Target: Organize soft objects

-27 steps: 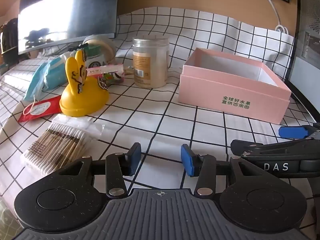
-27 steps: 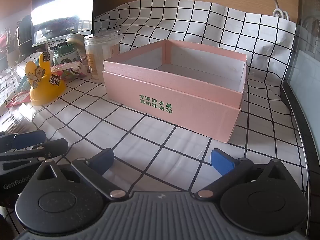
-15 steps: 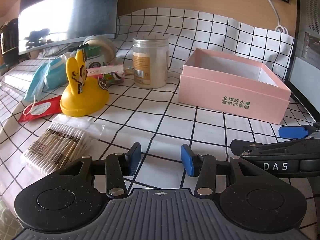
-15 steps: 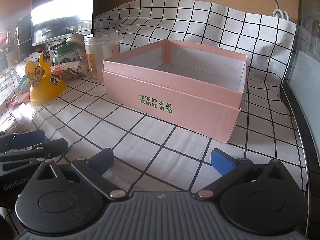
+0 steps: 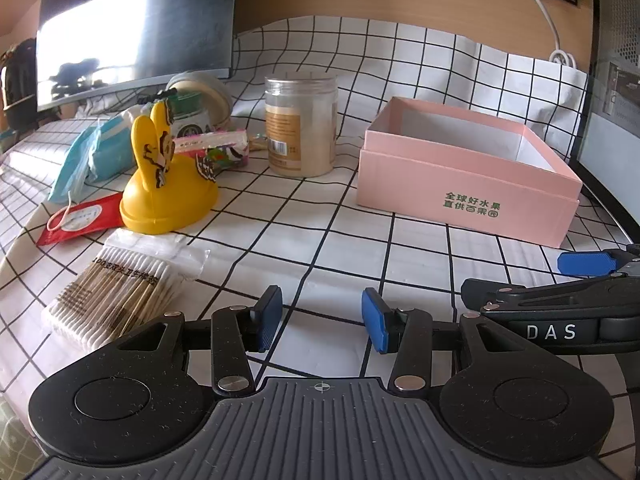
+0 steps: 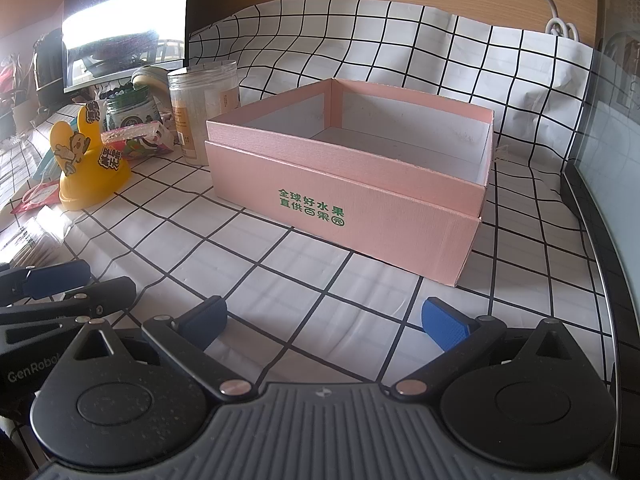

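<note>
An open pink box (image 5: 472, 168) stands on the checked cloth, also in the right wrist view (image 6: 344, 184), and it looks empty. A bag of cotton swabs (image 5: 120, 292) lies at the front left. A red packet (image 5: 80, 218), blue face masks (image 5: 92, 156) and a pink candy packet (image 5: 216, 140) lie further left. My left gripper (image 5: 322, 318) is open and empty above the cloth. My right gripper (image 6: 324, 320) is open wide and empty in front of the box.
A yellow rabbit-shaped stand (image 5: 164, 184), a clear plastic jar (image 5: 300, 124), a green-labelled jar (image 6: 130, 112) and a tape roll (image 5: 200, 88) stand at the back left. A monitor (image 5: 132, 28) is behind them. The right gripper shows at the left wrist view's right edge (image 5: 560, 300).
</note>
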{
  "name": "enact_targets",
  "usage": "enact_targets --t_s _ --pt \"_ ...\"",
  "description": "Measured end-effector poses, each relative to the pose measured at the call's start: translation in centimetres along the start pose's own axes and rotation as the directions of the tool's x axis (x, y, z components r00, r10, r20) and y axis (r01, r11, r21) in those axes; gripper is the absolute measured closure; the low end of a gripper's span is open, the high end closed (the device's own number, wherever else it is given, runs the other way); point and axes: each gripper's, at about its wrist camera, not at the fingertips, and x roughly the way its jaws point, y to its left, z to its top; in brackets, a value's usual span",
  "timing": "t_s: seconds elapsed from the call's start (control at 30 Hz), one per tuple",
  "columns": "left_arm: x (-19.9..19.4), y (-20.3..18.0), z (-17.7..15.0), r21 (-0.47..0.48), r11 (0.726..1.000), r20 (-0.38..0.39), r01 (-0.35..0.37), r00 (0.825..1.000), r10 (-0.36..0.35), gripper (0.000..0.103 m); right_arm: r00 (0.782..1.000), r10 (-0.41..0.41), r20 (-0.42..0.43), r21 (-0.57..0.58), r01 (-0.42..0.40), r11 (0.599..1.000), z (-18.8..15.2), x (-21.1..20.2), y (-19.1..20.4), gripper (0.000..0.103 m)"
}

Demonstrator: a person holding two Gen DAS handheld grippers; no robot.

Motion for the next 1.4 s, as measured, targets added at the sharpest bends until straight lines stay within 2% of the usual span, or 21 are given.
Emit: enact_targets --t_s 1.4 --pt "-0.09 -0.35 -0.11 -0.007 1.0 0.006 0.007 1.0 -0.007 0.055 1.0 -0.001 0.0 0.0 0.001 1.0 -0.07 0.04 0.11 0.0"
